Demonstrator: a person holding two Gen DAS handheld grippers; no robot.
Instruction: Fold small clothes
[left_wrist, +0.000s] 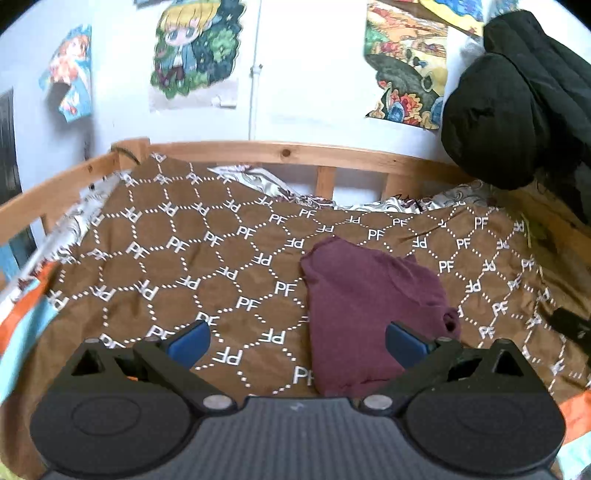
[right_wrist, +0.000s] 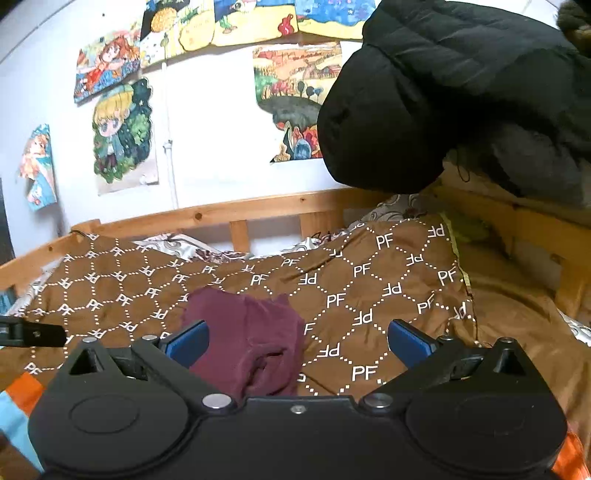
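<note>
A small maroon garment (left_wrist: 365, 314) lies partly folded on a brown blanket (left_wrist: 192, 266) with a white PF pattern. In the left wrist view it sits ahead and to the right, under the right blue pad (left_wrist: 404, 345). My left gripper (left_wrist: 297, 345) is open and empty above the blanket. In the right wrist view the maroon garment (right_wrist: 251, 339) lies ahead and to the left, by the left blue pad (right_wrist: 188, 345). My right gripper (right_wrist: 297, 345) is open and empty. The left gripper's black tip (right_wrist: 33, 334) shows at the left edge.
A wooden bed rail (left_wrist: 280, 153) runs along the back and left. A black padded jacket (right_wrist: 461, 92) hangs over the right corner. Patterned white bedding (left_wrist: 258, 181) lies behind the blanket. Posters cover the wall (left_wrist: 314, 74). Orange and blue fabric (left_wrist: 26, 314) lies at the near left.
</note>
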